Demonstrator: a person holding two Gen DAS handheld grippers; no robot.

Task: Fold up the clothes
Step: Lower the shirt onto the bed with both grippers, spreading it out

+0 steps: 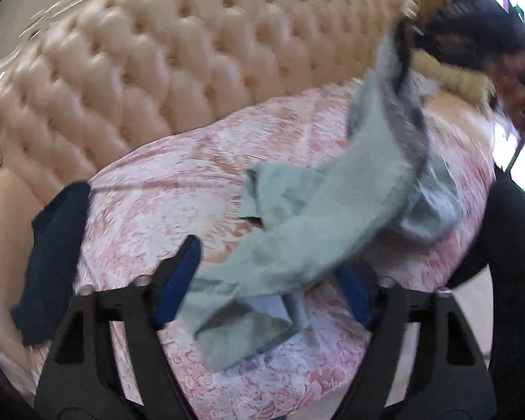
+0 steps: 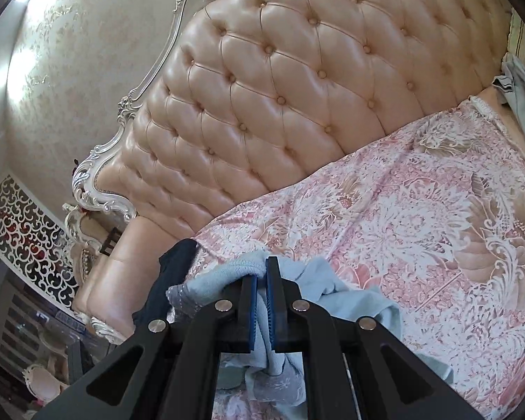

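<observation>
A pale blue-green garment [image 1: 332, 210] hangs from my right gripper [image 1: 407, 45], which is blurred at the upper right of the left wrist view. The garment trails down onto the pink floral bed cover [image 1: 164, 182]. Its lower end lies between the spread fingers of my left gripper [image 1: 269, 259], which is open just above the bed. In the right wrist view my right gripper [image 2: 261, 262] is shut on a bunched fold of the same garment [image 2: 224, 276], and the rest sags below the jaws.
A dark navy garment [image 1: 52, 252] lies at the bed's left edge and also shows as dark cloth [image 2: 171, 280]. A tufted cream headboard [image 1: 178, 56] runs behind the bed. Another grey-blue cloth [image 2: 521, 91] sits near the headboard at far right. A person's dark-clothed leg [image 1: 514, 245] stands beside the bed.
</observation>
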